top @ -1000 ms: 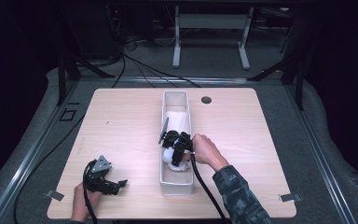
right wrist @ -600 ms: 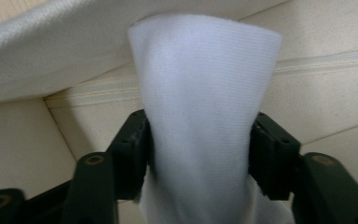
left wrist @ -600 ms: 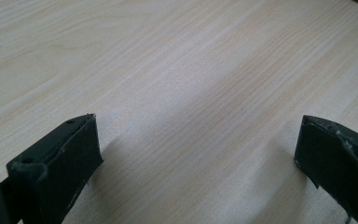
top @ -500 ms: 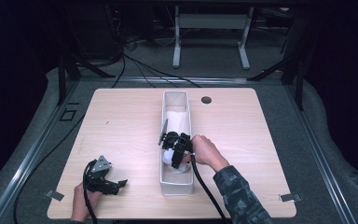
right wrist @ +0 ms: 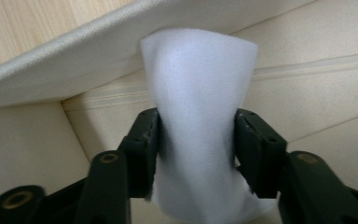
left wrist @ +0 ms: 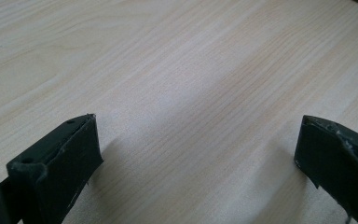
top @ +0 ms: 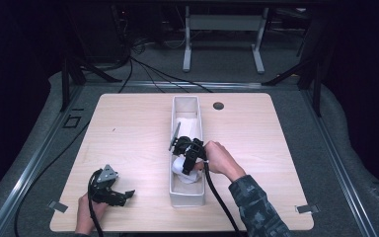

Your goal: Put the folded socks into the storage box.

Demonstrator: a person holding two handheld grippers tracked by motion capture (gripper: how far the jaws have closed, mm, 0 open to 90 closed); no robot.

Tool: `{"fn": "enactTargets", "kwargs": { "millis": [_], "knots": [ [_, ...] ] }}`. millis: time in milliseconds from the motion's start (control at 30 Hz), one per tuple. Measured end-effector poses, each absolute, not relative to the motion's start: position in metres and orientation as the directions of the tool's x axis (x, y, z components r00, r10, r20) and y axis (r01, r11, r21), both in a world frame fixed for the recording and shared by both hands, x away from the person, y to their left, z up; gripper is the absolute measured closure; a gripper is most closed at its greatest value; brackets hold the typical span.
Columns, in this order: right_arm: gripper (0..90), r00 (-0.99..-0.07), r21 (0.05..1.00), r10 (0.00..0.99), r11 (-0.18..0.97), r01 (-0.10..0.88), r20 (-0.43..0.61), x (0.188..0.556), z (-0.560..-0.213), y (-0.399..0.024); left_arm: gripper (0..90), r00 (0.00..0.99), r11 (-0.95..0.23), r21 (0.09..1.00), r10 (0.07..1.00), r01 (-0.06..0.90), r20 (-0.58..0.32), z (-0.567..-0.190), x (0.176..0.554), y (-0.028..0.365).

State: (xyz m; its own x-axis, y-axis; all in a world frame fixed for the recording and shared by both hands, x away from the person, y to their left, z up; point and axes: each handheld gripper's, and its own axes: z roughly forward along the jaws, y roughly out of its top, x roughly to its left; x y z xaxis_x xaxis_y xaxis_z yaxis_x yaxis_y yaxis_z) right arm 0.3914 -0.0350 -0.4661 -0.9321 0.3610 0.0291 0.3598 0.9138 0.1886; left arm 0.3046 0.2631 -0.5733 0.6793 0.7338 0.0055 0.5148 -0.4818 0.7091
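Note:
A long white bin [top: 185, 98] stands lengthwise in the middle of the wooden table [top: 128, 133]. My right gripper [top: 186, 165] reaches down into its near half. Its jaws have just been closing and now pinch a piece of white cloth [right wrist: 198, 70] from both sides, close to the bin's inner wall [right wrist: 51, 79]. In the high view the cloth [top: 182, 177] bulges below the gripper. More white cloth [top: 186, 124] lies in the far half. My left gripper [top: 124, 194] rests open on the table at the front left, with only bare wood between its jaws [left wrist: 198, 140].
A small dark round hole [top: 218, 105] sits near the table's far edge, right of the bin. A cable trails from each gripper off the front edge. Grey floor, rails and a metal frame surround the table.
The right gripper has stayed over the near half of the bin with only a slight shift. The left gripper has not moved.

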Motion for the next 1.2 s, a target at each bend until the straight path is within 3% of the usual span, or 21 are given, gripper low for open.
{"fn": "enactTargets", "kwargs": {
  "millis": [333, 467, 500, 600, 633, 900, 1000, 1067, 1200],
  "knots": [
    [59.8, -0.938, 0.129, 0.345, 0.929, 0.346, 0.030, 0.389, -0.483, -0.026, 0.0, 0.679, -0.482, 0.709, 0.734, 0.515, 0.005, -0.573, 0.305, 0.263],
    [52.8, -0.935, 0.146, 0.353, 0.925, 0.352, 0.020, 0.390, -0.481, -0.027, 0.0, 0.679, -0.482, 0.709, 0.734, 0.515, 0.005, -0.573, 0.305, 0.263],
    [42.2, -0.933, 0.156, 0.361, 0.920, 0.359, 0.020, 0.390, -0.478, -0.030, 0.0, 0.679, -0.482, 0.709, 0.734, 0.515, 0.005, -0.573, 0.305, 0.263],
    [36.0, -0.932, 0.163, 0.360, 0.918, 0.361, 0.034, 0.390, -0.475, -0.032, 0.0, 0.679, -0.481, 0.709, 0.734, 0.515, 0.005, -0.573, 0.305, 0.263],
    [28.5, -0.929, 0.193, 0.370, 0.909, 0.368, 0.030, 0.389, -0.471, -0.034, 0.0, 0.679, -0.482, 0.709, 0.734, 0.515, 0.005, -0.573, 0.305, 0.263],
    [14.9, -0.923, 0.297, 0.384, 0.878, 0.375, 0.031, 0.386, -0.446, -0.045, 0.0, 0.680, -0.482, 0.709, 0.734, 0.515, 0.006, -0.573, 0.305, 0.263],
    [13.6, -0.919, 0.305, 0.394, 0.873, 0.380, 0.018, 0.384, -0.439, -0.048, 0.0, 0.679, -0.482, 0.709, 0.734, 0.515, 0.005, -0.573, 0.305, 0.263],
    [8.8, -0.916, 0.377, 0.397, 0.842, 0.386, 0.050, 0.382, -0.432, -0.056, 0.0, 0.679, -0.482, 0.709, 0.734, 0.515, 0.005, -0.573, 0.305, 0.263],
    [3.6, -0.908, 0.392, 0.419, 0.832, 0.393, 0.019, 0.378, -0.421, -0.067, 0.0, 0.679, -0.482, 0.709, 0.734, 0.515, 0.005, -0.573, 0.305, 0.263]
  ]
}}
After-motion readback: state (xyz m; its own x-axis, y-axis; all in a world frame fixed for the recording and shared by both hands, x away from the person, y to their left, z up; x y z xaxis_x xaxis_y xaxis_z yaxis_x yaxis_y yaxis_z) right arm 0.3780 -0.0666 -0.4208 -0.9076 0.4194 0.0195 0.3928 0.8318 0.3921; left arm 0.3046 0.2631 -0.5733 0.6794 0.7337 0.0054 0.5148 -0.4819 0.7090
